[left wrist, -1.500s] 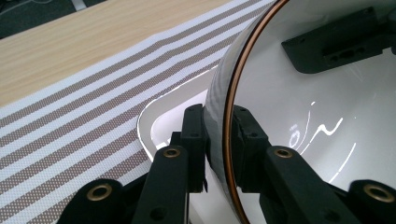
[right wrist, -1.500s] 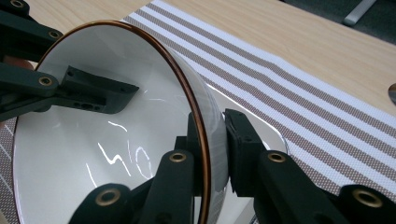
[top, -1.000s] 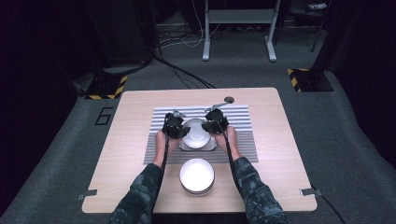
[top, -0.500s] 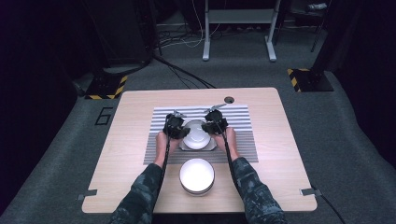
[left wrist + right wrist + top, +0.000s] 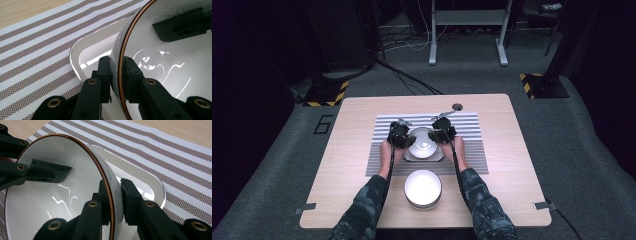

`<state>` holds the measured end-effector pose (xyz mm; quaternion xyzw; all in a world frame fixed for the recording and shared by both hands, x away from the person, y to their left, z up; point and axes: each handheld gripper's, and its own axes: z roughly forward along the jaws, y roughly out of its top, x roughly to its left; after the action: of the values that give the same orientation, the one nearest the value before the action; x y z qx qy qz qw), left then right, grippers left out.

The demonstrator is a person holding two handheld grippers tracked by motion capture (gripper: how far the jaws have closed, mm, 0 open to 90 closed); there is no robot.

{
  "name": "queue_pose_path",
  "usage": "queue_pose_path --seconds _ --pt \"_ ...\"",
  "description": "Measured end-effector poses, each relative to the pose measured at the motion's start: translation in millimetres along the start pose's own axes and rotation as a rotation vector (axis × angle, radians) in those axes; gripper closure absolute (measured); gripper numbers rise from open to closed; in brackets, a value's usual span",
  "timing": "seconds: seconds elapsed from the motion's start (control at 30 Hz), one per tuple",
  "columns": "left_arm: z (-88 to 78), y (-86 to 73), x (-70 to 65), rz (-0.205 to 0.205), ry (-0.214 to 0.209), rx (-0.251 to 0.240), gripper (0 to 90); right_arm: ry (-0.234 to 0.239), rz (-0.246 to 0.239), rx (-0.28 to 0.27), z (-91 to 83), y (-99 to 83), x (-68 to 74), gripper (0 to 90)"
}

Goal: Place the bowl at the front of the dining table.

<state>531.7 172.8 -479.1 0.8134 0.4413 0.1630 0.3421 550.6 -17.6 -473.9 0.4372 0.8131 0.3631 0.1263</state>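
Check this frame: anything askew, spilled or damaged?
Nothing stands out. Both grippers, left and right, clamp opposite rims of the white bowl over the square plate; the striped mat lies flat, and nothing is spilled.

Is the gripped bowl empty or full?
Empty: the bowl's bare white inside shows; both grippers clamp its rim.

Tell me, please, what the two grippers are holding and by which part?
Both hold the white bowl by its rim: the left gripper and the right gripper each pinch the wall on opposite sides, above the white plate.
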Motion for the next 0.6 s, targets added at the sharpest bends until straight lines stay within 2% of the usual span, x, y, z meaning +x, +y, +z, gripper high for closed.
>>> queue_pose_path --seconds 0.23,0.43,0.6 --pt "0.7 0.5 -1.4 0.003 0.004 -0.001 75.0 -0.021 0.007 -0.02 -2.7 1.0 0.1 76.4" --pt "1.9 1.0 -2.5 0.006 0.006 0.005 71.1 -0.038 0.009 -0.013 -3.0 0.5 -2.9 73.0" --pt "4.8 -0.2 -0.8 -0.016 0.014 0.016 64.1 -0.042 0.012 -0.013 -1.9 0.2 -3.9 70.3"
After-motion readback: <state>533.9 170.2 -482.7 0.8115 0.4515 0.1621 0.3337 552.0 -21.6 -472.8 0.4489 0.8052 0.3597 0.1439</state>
